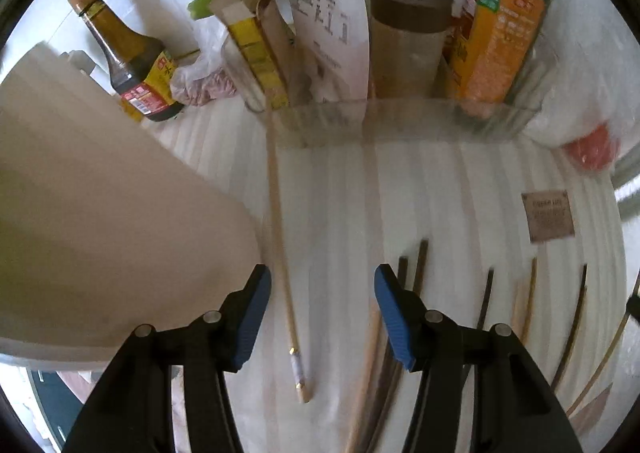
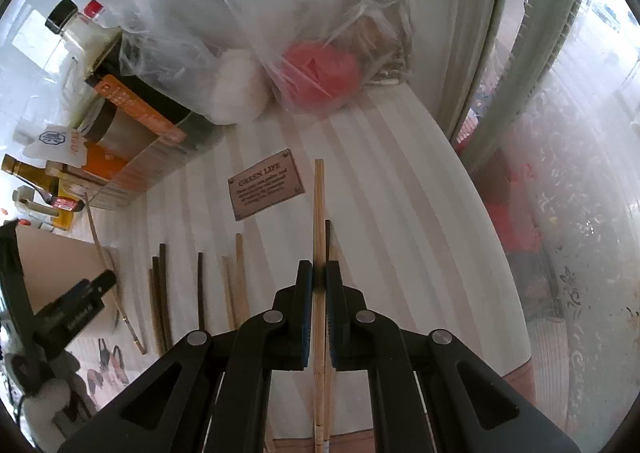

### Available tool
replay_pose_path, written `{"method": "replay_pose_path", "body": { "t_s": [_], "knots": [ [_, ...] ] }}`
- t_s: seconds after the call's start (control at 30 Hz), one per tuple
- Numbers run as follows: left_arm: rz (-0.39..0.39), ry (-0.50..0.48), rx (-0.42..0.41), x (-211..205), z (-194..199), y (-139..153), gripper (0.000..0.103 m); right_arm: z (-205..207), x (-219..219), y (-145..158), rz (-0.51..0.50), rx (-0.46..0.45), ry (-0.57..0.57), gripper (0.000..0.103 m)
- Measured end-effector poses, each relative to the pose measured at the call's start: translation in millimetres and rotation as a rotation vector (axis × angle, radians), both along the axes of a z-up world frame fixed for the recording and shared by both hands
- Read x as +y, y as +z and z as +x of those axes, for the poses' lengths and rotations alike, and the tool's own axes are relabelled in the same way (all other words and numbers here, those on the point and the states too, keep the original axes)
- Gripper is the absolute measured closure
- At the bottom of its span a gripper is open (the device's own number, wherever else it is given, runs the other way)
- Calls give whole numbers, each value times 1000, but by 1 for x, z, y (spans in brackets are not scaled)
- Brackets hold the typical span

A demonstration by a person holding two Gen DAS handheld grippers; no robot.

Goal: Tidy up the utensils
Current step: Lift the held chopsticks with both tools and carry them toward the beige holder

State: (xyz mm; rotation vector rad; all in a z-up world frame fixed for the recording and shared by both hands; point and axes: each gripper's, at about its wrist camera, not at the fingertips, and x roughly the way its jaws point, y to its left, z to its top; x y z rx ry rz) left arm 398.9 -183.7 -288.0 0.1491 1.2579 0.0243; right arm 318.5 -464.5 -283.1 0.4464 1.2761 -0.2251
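Right claw [image 2: 319, 281] is clamped narrow on a pale bamboo chopstick [image 2: 319, 213], pointing steeply down at the striped mat [image 2: 400, 213]. The stick runs straight up the view past the fingertips; its tip ends just right of the GREEN LIFE tag [image 2: 265, 189]. A dark chopstick [image 2: 328, 237] sits tight against its right side; I can't tell whether that one is pinched too or just lying underneath.

Left claw [image 1: 320, 317] stands about half open with nothing gripped. A light chopstick with a metal-banded end [image 1: 286, 285] lies on the mat between its fingers, no pad touching it.

Remaining sticks lie in a loose row [image 2: 200, 285] left of the tag.

My read: I'm setting the held stick down. To do it well, keep it parallel to the row, get it flat on the mat before letting go, and release slowly so it doesn't roll.

Hard to make out: the left view is motion-blurred, a beige board [image 1: 100, 193] blocks its left side, and the sticks' lower ends vanish behind the claw bodies.
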Motion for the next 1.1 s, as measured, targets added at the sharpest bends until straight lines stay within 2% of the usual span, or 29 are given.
{"method": "replay_pose_path", "body": {
  "t_s": [0.2,0.37,0.43,0.5,0.57,0.83,1.1],
  "knots": [
    [69,23,19,-4,40,-11,53,9,-1,1,3,-5,7,96],
    [140,4,99,-11,72,-38,53,14,-1,3,8,-15,5,96],
    [133,18,131,-6,79,-48,62,15,-1,4,7,-19,2,96],
    [142,18,136,-2,83,-52,100,15,-3,6,7,-24,-2,96],
    [132,12,124,1,81,-51,99,15,-3,9,7,-31,-4,96],
    [52,-73,24,-14,37,-6,100,9,0,31,3,-80,-1,96],
    [-114,-127,-104,-19,-16,81,100,6,14,86,-4,-208,22,96]
  ]
}}
